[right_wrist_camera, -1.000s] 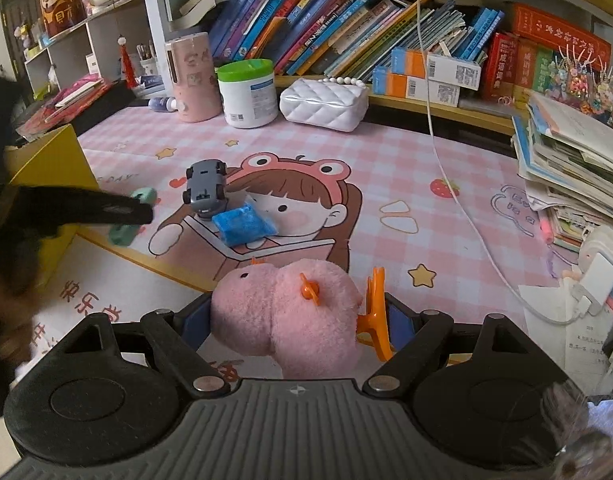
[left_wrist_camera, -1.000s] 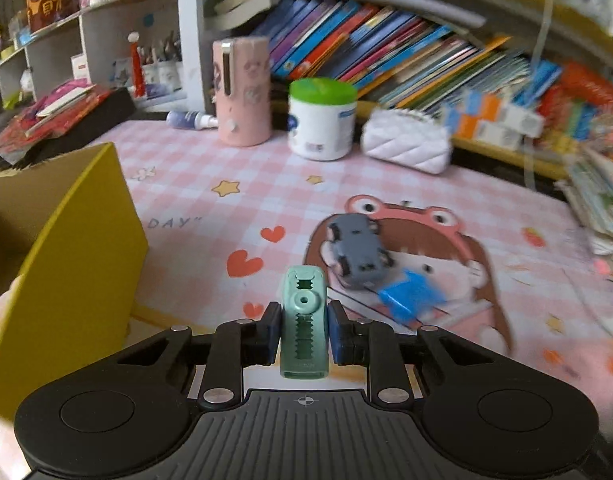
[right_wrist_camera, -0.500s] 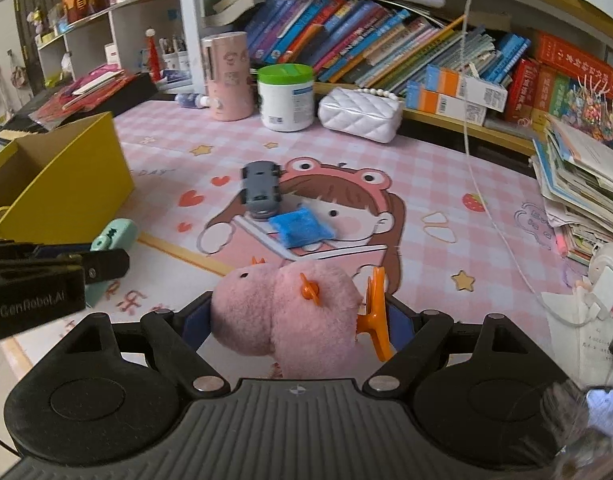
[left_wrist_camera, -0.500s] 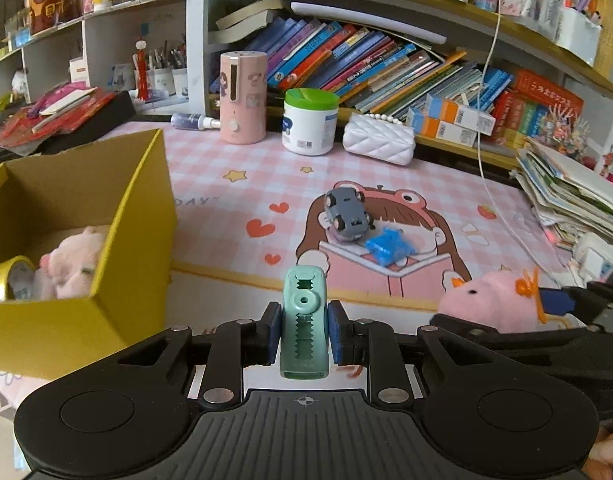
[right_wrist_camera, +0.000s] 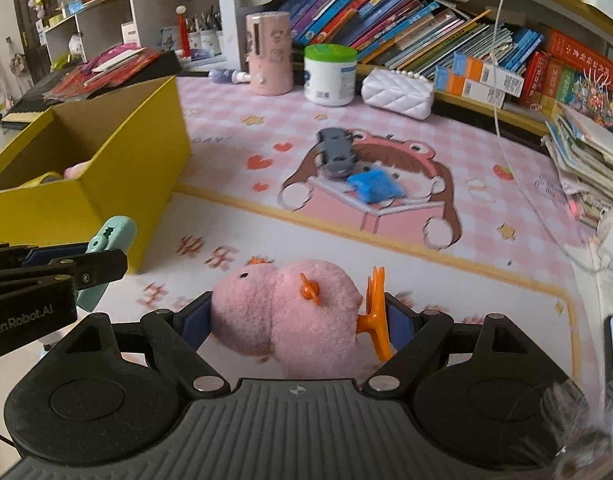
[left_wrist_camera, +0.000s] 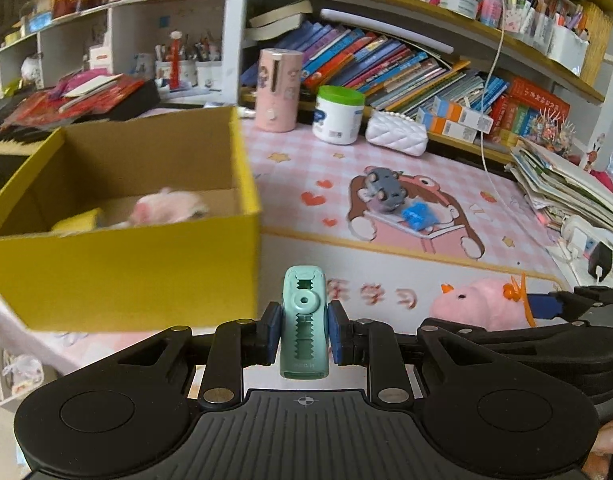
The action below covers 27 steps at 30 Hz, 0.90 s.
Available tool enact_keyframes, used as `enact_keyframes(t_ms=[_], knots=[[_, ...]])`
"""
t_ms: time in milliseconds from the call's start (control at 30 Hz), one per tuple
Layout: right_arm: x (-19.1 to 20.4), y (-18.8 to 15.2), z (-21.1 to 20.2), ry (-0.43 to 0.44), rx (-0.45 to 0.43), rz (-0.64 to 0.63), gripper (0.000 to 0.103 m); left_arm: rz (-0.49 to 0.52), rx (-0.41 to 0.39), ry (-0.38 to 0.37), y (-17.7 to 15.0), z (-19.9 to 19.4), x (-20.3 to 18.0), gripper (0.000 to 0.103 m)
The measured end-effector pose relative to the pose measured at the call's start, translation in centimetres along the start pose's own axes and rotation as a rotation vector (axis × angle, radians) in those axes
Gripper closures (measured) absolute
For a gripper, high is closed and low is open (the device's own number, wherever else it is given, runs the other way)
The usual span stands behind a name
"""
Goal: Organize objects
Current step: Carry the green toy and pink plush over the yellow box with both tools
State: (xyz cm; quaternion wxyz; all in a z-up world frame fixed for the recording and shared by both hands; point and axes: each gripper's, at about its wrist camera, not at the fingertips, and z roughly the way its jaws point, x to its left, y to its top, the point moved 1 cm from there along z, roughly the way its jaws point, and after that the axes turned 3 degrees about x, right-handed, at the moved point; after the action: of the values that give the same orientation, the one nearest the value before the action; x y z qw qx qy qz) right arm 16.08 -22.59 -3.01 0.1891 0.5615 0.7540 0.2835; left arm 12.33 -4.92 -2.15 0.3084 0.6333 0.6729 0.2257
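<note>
My left gripper (left_wrist_camera: 304,330) is shut on a mint-green clip (left_wrist_camera: 304,320), held above the mat just right of the yellow cardboard box (left_wrist_camera: 122,268); the clip also shows in the right wrist view (right_wrist_camera: 106,248). The box holds a pink plush (left_wrist_camera: 168,209) and a yellow tape roll (left_wrist_camera: 78,220). My right gripper (right_wrist_camera: 294,320) is shut on a pink plush pig (right_wrist_camera: 290,312) with orange feet, also visible in the left wrist view (left_wrist_camera: 478,302). A grey toy car (right_wrist_camera: 335,151) and a blue packet (right_wrist_camera: 372,186) lie on the pink mat (right_wrist_camera: 486,168).
At the back stand a pink cylinder (right_wrist_camera: 269,54), a white tub with green lid (right_wrist_camera: 330,74) and a white quilted purse (right_wrist_camera: 398,92) before a bookshelf (right_wrist_camera: 406,24). Stacked books and papers (right_wrist_camera: 586,152) lie at the right edge.
Both grippers have moved left toward the yellow box, each still holding its object. The box now fills more of the left wrist view and its inside is in sight.
</note>
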Motion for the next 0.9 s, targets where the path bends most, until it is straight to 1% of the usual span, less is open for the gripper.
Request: enact_keyframes(t_ms=[200, 400, 567, 733, 900], knots=[[4.4, -1.8, -0.9, 0.016, 0.028, 0.003, 0.02, -0.02, 0.004, 0.004, -1.7, -2.3, 3.8, 0.08], [8.3, -3.4, -2.0, 0.028, 0.027, 0.01, 0.02, -0.019, 0.004, 0.001, -3.4, -4.5, 6.7, 0.08], [11.3, -4.7, -2.6, 0.046, 0.033, 0.005, 0.02, -0.031, 0.006, 0.015, -5.0, -6.1, 9.2, 0.08], [14.3, -5.4, -3.2, 0.074, 0.037, -0.019, 0.02, -0.054, -0.017, 0.041, -6.0, -8.1, 11.6, 0.08], [17.2, -5.4, -3.9, 0.101, 0.016, -0.065, 0.02, -0.087, -0.051, 0.071, -6.6, -10.0, 13.7, 0.08]])
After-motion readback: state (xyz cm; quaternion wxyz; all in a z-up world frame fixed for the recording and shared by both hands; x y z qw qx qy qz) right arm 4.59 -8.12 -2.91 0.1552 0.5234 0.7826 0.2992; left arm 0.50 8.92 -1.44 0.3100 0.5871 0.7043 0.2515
